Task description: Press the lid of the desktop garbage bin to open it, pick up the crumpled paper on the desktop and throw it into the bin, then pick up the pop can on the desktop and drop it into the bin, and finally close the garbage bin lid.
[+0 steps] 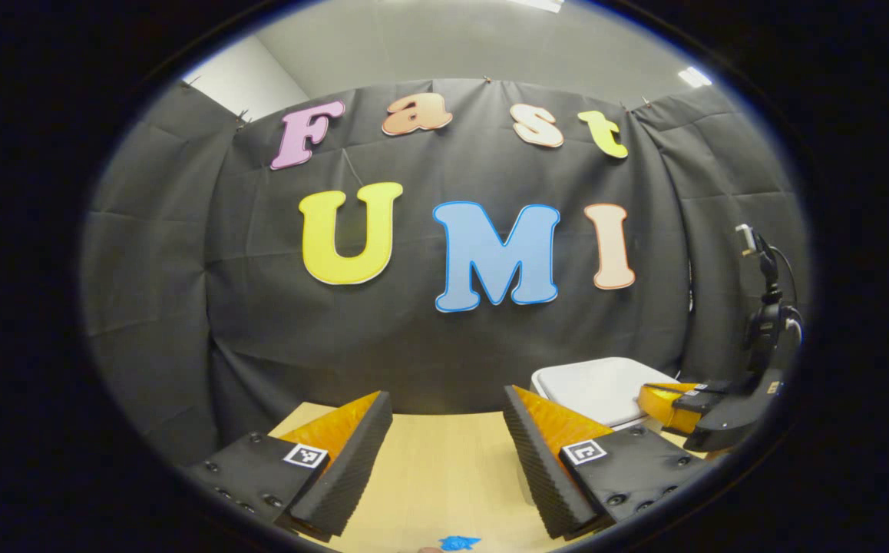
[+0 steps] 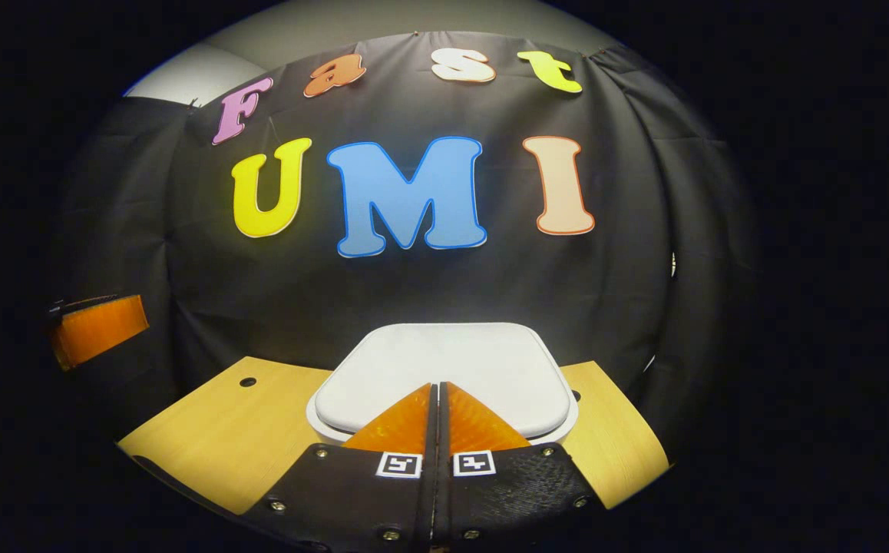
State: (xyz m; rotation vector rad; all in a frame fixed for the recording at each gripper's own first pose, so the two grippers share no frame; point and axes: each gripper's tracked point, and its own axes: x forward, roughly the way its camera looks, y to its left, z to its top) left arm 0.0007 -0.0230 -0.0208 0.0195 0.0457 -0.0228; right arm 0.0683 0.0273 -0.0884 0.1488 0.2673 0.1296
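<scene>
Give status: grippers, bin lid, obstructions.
Left gripper open, empty. Right gripper shut, empty, tips over the bin lid. Lid down. Nothing blocking it.

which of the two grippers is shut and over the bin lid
The right gripper: its fingers meet with no gap, tips over the closed white bin lid. The left gripper is spread open above the bare desktop.

The left gripper view looks level across the pale wooden table [image 1: 444, 461] toward the black cloth wall [image 1: 429, 338], standing off left of the white, rounded-square bin lid [image 1: 598, 388]. The right gripper view faces that wall from close above the lid [image 2: 444, 369]. Both share lid, table and wall.
</scene>
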